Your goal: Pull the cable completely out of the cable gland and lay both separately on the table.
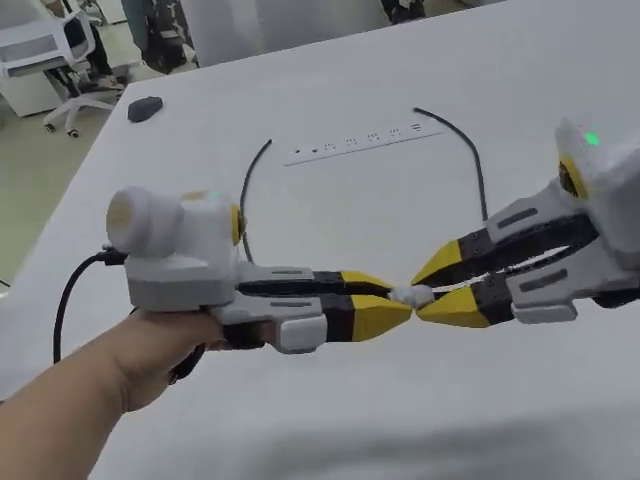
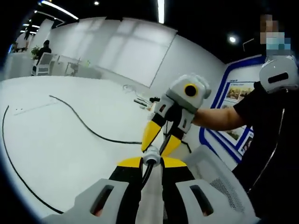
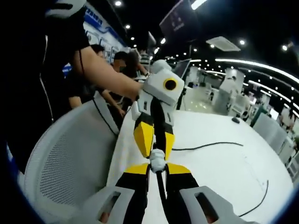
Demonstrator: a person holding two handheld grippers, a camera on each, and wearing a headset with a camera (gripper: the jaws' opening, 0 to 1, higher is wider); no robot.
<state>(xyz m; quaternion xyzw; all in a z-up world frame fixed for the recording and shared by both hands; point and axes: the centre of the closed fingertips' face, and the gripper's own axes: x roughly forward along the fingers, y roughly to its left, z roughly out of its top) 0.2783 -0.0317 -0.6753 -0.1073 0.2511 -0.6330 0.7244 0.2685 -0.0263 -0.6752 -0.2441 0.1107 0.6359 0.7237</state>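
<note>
Both tips pinch the white cable gland (image 1: 412, 296) above the surface (image 1: 350, 210): left gripper (image 1: 400, 305) fingers nearly closed, right gripper (image 1: 425, 297) fingers in a narrow V. The black cable (image 3: 161, 186) is threaded through it, running back between the right fingers.

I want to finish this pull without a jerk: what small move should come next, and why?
Probably draw the right gripper slowly away from the left gripper, along the cable's line. Both are shut tip to tip at the white cable gland; the left seems to clamp the gland, the right the black cable, which runs through it, so the two are not yet apart.
</note>
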